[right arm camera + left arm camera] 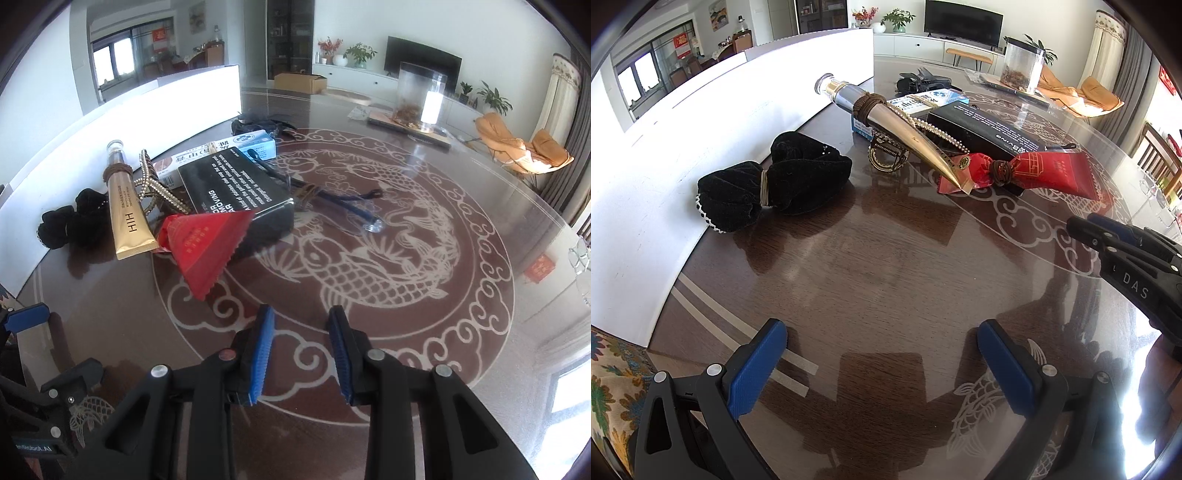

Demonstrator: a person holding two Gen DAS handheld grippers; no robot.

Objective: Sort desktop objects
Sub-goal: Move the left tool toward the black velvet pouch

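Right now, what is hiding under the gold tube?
Under the gold tube sit a gold hair claw and a red packet, near its tip. Whatever else lies beneath is covered.

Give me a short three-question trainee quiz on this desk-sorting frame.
1. True or false: the black scrunchie lies on top of the black box.
2. What is wound round the gold tube? A) brown hair tie; B) red ribbon; C) nothing.
3. Is the left hand-held gripper holding anything?
Key: 1 false, it lies on the table beside the white board; 2 A; 3 no, it stands open and empty.
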